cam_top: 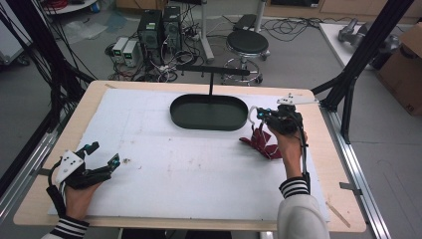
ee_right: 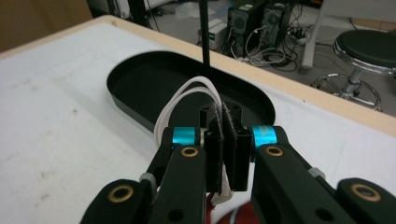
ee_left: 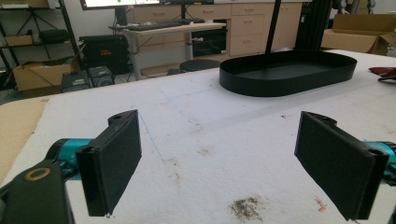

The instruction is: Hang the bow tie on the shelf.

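My right gripper (cam_top: 262, 115) has its fingers (ee_right: 212, 149) clamped together on a white cord handle (ee_right: 187, 95), which loops up out from between the pads in the right gripper view. That cord belongs to a dark red bag (cam_top: 261, 142) that hangs crumpled beneath my right hand (cam_top: 288, 137), its lower folds touching the white tabletop (cam_top: 174, 164) just beside the right end of the black oval tray (cam_top: 209, 112). From the right gripper view the tray (ee_right: 140, 88) lies just ahead of the fingers, with a thin black post (ee_right: 204, 32) rising at its far side. My left gripper (cam_top: 102, 157) rests low near the tabletop's near left corner, well apart from the bag, its fingers (ee_left: 112, 163) spread wide with nothing between them.
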A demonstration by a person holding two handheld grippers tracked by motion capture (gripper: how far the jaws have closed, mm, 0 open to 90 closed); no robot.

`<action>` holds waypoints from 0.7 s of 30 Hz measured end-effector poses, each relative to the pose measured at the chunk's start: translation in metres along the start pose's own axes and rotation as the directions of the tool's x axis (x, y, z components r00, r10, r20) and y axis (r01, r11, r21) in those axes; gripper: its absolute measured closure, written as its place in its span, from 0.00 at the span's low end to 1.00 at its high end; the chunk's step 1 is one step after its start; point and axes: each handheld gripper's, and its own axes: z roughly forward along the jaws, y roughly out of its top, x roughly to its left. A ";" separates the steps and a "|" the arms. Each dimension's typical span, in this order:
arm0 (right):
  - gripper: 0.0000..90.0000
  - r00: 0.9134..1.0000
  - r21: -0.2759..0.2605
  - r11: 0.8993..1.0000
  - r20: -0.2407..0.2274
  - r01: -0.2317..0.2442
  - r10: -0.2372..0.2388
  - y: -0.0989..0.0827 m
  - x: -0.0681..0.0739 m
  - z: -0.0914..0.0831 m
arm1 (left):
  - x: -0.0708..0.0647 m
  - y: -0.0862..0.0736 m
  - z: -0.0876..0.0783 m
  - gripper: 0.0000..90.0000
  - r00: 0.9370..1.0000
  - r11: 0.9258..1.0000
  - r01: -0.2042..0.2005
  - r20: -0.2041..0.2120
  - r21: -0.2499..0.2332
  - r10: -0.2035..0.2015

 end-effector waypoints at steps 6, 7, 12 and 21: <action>0.97 1.000 -0.051 0.999 -0.016 0.000 0.000 0.017 0.009 0.003 | 0.000 0.000 0.000 0.17 1.000 1.000 0.002 0.001 0.001 -0.002; 0.97 1.000 -0.051 0.999 -0.018 -0.001 0.000 0.020 0.010 0.004 | 0.000 0.000 0.000 0.17 1.000 1.000 0.001 0.000 0.002 -0.001; 0.97 1.000 -0.094 0.995 -0.025 -0.013 0.011 0.032 0.014 0.007 | 0.000 0.000 0.001 0.17 1.000 1.000 0.003 0.000 0.001 -0.003; 0.97 0.999 -0.146 0.989 -0.040 -0.012 0.006 0.058 0.023 0.016 | 0.000 0.000 0.001 0.17 1.000 1.000 0.006 -0.002 0.004 -0.006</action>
